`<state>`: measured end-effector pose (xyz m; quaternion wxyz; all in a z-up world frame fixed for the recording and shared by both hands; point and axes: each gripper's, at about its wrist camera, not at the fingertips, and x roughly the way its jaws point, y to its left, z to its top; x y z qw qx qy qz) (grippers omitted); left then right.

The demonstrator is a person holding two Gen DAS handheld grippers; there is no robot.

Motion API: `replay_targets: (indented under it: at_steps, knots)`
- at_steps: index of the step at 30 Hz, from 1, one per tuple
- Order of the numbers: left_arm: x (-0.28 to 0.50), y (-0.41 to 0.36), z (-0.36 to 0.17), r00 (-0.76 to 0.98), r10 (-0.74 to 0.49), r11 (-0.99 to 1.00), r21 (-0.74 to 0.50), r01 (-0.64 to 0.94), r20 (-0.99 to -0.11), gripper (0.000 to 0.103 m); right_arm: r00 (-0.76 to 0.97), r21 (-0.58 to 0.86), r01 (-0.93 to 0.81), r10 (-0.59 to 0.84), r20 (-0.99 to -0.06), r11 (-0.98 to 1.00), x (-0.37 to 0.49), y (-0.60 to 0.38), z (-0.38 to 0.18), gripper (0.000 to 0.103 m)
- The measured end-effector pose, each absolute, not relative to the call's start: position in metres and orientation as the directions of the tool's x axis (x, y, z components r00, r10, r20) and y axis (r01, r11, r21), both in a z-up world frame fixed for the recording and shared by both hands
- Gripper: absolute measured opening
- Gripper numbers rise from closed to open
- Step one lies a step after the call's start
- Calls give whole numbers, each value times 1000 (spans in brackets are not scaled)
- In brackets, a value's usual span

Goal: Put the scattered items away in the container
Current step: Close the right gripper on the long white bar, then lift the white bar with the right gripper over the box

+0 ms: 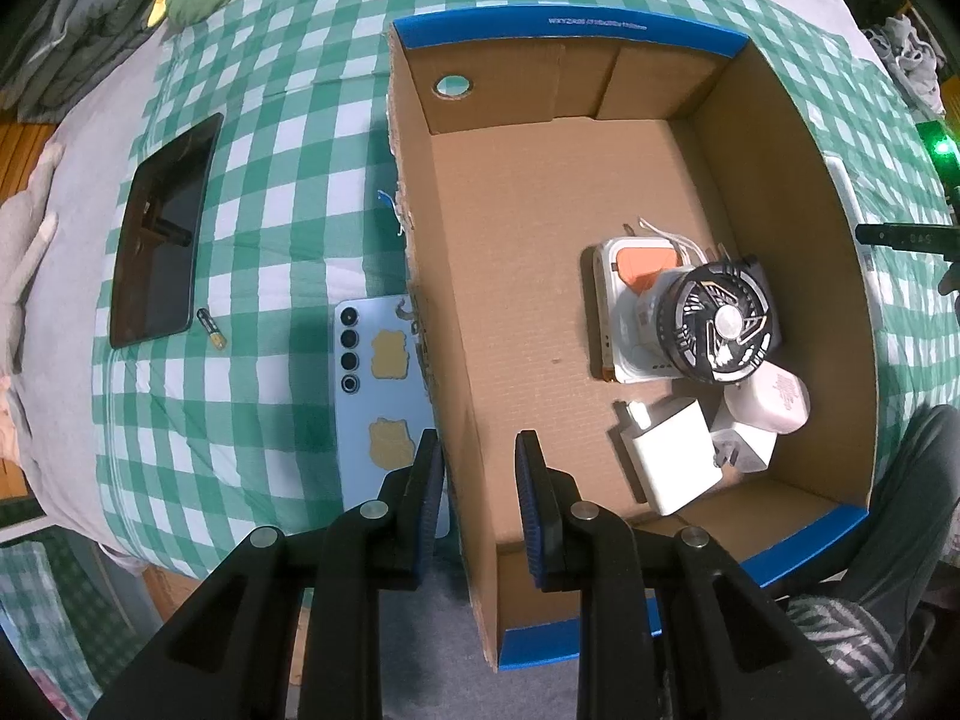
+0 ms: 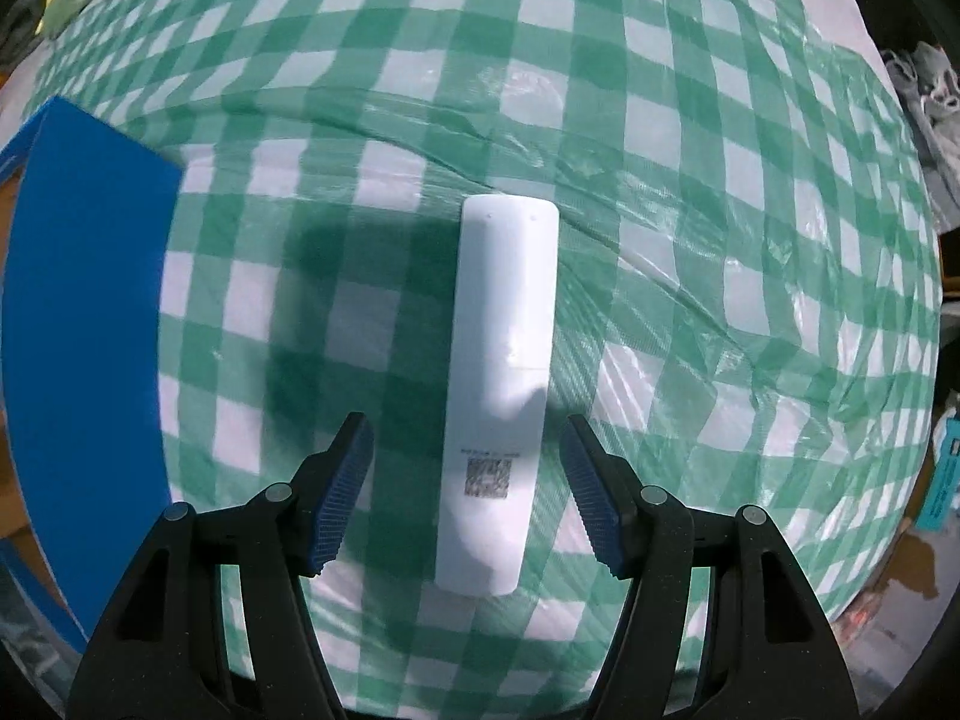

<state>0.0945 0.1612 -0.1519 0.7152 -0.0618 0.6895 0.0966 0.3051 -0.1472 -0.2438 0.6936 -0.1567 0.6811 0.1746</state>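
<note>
Right wrist view: green-checked cloth (image 2: pixel 690 192) under white remote (image 2: pixel 501 360), right tongs (image 2: pixel 468 480) apart; left tongs (image 1: pixel 477 480) straddle box wall (image 1: pixel 447 396), not gripping.

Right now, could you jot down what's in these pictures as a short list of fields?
surface: green checked cloth
container: cardboard box with blue rim
in box: fan, white chargers
outside box: phone, tablet, battery, white remote
left gripper: straddling the box wall, pads apart from it
right gripper: open, either side of the remote
</note>
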Motion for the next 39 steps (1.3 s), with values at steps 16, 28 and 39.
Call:
replay_targets:
  at_steps: [16,28,39]
  knots:
    - [94,165,-152,29,41,975,33,-219,-999,23,-23,1,-408,-9,-1000,913,316,-146,-284,65]
    - [94,164,-153,30,48,976,40,-213,-998,26,8,-2,-405,1,-1000,914,297,-149,-294,39]
    - [94,164,-153,30,48,976,40,-213,-998,26,-14,28,-442,24,-1000,897,268,-155,-265,39]
